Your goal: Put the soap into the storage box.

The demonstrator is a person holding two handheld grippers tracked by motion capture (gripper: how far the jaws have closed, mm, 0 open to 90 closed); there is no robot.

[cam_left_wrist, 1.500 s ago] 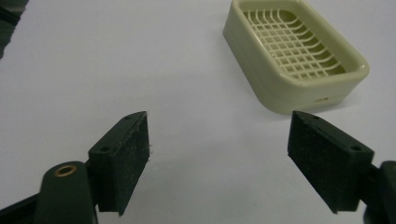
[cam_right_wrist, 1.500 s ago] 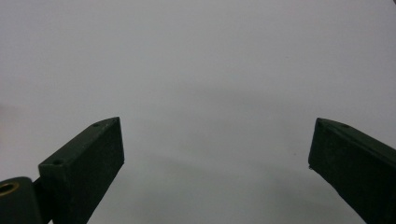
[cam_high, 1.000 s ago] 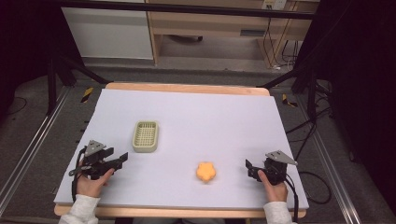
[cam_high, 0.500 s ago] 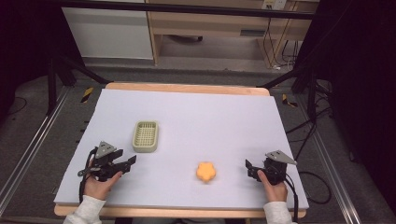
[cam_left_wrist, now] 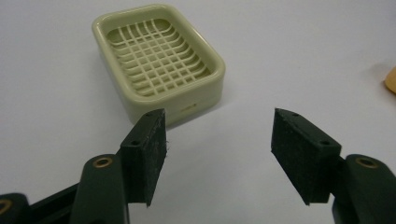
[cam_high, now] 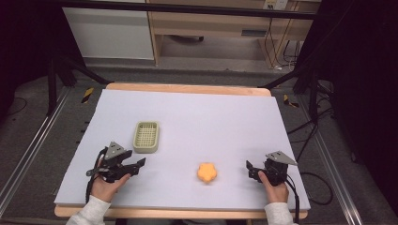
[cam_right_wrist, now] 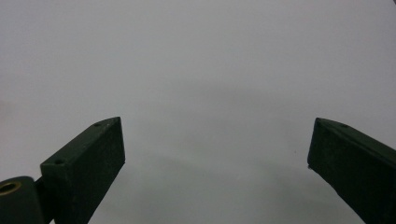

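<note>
Your left gripper (cam_high: 136, 165) sits low over the bench (cam_high: 197, 117) at its near left, fingers (cam_left_wrist: 148, 154) spread wide with nothing between them. It points toward the cream soap dish (cam_high: 146, 137), which lies just beyond the fingertips and slightly to their left in the left gripper view (cam_left_wrist: 159, 60); there is bare bench between the fingers and the dish wall, so no contact.

The soap dish stands flat, grid insert up, and holds nothing.

The orange flower-shaped soap (cam_high: 206, 172) lies on the bench near the front edge, well apart from the dish and roughly between your two grippers. Nothing touches it. A sliver of it shows at the right edge of the left gripper view (cam_left_wrist: 391, 80).

Your right gripper (cam_high: 250, 168) rests at the near right, fingers (cam_right_wrist: 88, 163) wide apart and empty, looking across bare bench surface. It is near the soap but not on it.

Assessment: the work appears to be at its start. Nothing is gripped, nothing has been placed. Judging from the layout, the likely job is soap into dish; if so, the whole of it remains: approach, grasp, carry and set down. Your left gripper looks nearest to acting, on the dish.
</note>
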